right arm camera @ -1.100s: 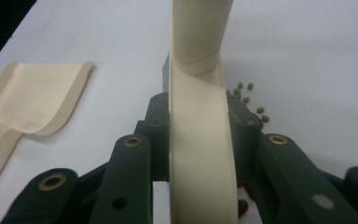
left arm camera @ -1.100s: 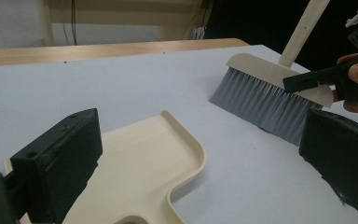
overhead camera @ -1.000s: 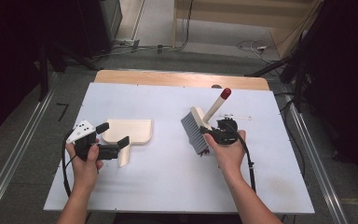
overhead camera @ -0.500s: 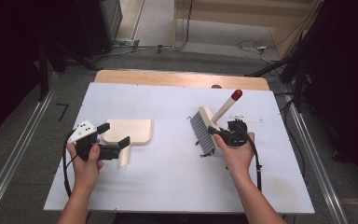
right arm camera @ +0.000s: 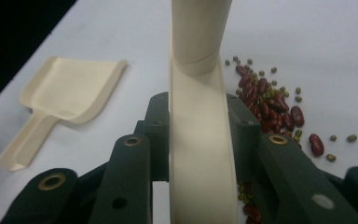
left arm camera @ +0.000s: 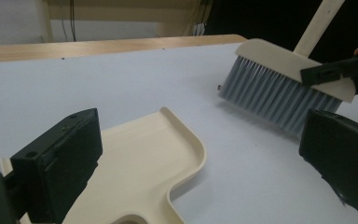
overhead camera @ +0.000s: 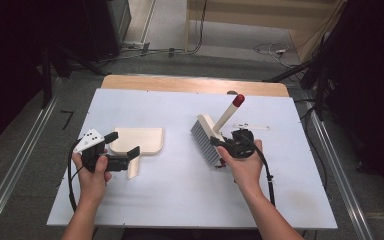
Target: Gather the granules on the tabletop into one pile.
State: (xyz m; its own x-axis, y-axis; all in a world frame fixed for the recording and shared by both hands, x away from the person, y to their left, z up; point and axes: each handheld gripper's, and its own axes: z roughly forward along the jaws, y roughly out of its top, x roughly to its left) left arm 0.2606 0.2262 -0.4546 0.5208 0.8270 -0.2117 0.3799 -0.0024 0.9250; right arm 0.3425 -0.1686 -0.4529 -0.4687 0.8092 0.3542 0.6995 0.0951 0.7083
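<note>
The right gripper (overhead camera: pixel 223 143) is clenched on the brush (overhead camera: pixel 209 138), bristles on the surface (overhead camera: pixel 180 200). The left gripper (overhead camera: pixel 122 152) gapes around the dustpan (overhead camera: pixel 139 140) handle — nothing clamped. Beans (right arm camera: pixel 270 100) could be scattered by a hard sweep; an unheld pan may be shoved away.

From my high view the beans are too small to make out. In the right gripper view the brush (right arm camera: pixel 200 140) and the jaws cover part of the bean pile (right arm camera: pixel 272 105), and the handle runs off the top edge. In the left gripper view the dustpan's (left arm camera: pixel 140 172) handle is cut off at the bottom, and the brush handle at the top.
</note>
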